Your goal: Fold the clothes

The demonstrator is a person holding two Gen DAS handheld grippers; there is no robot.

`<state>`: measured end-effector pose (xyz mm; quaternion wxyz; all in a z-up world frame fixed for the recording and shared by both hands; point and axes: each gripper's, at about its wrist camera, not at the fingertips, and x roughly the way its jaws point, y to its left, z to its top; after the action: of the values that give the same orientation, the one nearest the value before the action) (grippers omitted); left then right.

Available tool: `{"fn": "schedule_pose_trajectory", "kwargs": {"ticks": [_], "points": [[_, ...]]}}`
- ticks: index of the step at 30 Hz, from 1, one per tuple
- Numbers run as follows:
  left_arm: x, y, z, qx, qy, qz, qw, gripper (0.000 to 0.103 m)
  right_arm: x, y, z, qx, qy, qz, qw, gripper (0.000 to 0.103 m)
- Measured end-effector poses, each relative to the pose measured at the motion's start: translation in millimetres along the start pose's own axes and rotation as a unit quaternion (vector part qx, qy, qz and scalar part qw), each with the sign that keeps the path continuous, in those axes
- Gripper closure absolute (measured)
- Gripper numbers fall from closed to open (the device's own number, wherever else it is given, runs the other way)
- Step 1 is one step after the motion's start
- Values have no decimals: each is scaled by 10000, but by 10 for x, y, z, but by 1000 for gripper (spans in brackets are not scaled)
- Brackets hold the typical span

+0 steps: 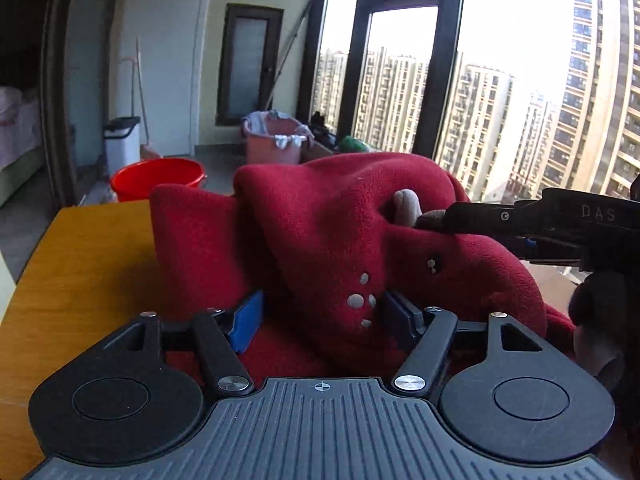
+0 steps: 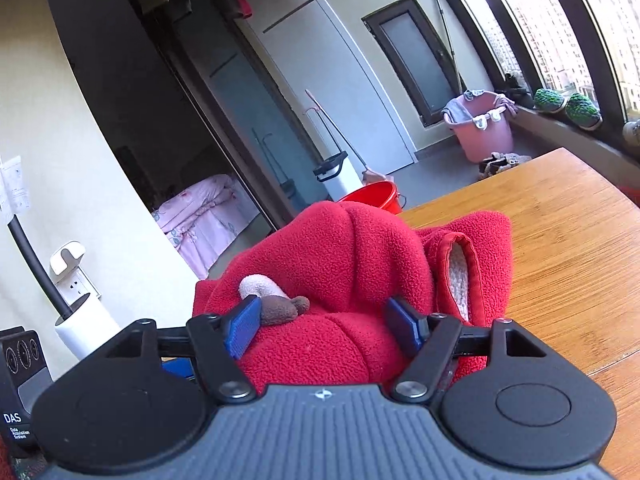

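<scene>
Tall dark-framed windows (image 1: 444,80) fill the upper right, bright daylight over high-rise blocks. Below — an orange wooden table (image 1: 80,264), a grey floor (image 1: 224,160) and pale cream walls (image 1: 208,8).

My right gripper (image 2: 322,326) spread wide over red fleece garment (image 2: 352,256) bunched on wooden table (image 2: 560,248). Blue pads (image 2: 240,328) flank raised fold; left pad touches brown-and-cream plush bit (image 2: 276,304). Red bucket (image 2: 376,196) far behind, pink basket (image 2: 486,136) far right.
</scene>
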<state>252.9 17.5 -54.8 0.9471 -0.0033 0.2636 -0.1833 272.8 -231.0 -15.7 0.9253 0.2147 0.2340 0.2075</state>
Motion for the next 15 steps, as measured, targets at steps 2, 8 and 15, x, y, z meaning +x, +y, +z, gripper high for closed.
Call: {"fn": "schedule_pose_trajectory", "kwargs": {"ticks": [2,8,15], "points": [[2,-59,18,98,-3,83,9999,29,-46,64,29,-21,-89,123,9999,14],[6,-88,52,101,-30,63,9999,20,102,42,-149,-196,102,-19,9998,4],[47,-81,84,36,-33,86,10000,18,126,127,-162,-337,125,-27,9994,0]]}}
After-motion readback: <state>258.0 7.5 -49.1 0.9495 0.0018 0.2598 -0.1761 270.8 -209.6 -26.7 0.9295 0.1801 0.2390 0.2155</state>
